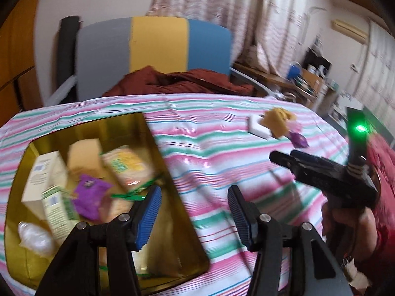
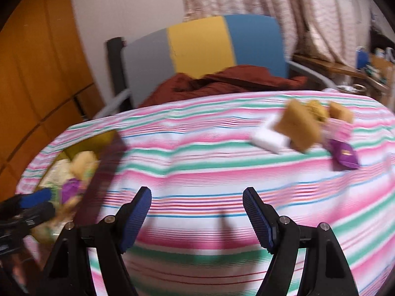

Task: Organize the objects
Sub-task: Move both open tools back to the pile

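Note:
An open gold tin (image 1: 123,128) sits at the left of the striped tablecloth (image 1: 217,148). It holds cream boxes (image 1: 42,175), a purple packet (image 1: 88,194) and a yellow-green packet (image 1: 126,165). My left gripper (image 1: 193,192) hangs open over the tin's right rim with nothing between its blue pads. At the far right lie a white block (image 2: 267,137), tan packets (image 2: 296,125), a pink packet (image 2: 339,128) and a purple packet (image 2: 344,156). My right gripper (image 2: 197,193) is open and empty above bare cloth, short of that pile. Both views are blurred.
A chair (image 1: 158,44) with a grey, yellow and blue back stands behind the table, a dark red cloth (image 1: 182,81) heaped on it. A hand (image 1: 350,224) with a red sleeve holds the right gripper (image 1: 284,156). Cluttered shelves (image 1: 311,79) are at the far right.

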{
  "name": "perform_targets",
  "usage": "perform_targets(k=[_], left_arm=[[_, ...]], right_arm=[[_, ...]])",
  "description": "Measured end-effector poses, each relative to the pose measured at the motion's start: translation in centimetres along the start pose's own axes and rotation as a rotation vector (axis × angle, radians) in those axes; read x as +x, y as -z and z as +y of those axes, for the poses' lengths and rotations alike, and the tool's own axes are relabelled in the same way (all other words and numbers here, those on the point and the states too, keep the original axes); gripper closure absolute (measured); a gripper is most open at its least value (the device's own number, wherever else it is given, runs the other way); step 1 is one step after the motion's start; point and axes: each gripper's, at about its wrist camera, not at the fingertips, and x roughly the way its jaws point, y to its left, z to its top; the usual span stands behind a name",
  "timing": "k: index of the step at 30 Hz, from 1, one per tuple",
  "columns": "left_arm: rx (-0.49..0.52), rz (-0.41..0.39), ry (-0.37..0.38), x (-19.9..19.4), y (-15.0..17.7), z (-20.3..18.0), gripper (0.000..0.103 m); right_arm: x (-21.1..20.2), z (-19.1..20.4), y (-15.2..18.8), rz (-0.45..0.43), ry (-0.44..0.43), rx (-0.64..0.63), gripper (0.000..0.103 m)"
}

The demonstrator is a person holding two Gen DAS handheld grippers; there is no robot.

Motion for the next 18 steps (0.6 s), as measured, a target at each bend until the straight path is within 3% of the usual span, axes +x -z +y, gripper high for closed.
perform_targets(k=[10, 18], left_arm=[[0.081, 0.09, 0.097, 3.2, -0.1, -5.7, 0.046], [0.093, 0.135, 0.112, 5.0, -0.5, -7.5, 0.046]], right_arm=[[1.0, -15.9, -4.0, -0.025, 0.298, 0.161, 0.023], [4.7, -20.3, -6.4, 0.059, 0.302, 0.148, 0.025]])
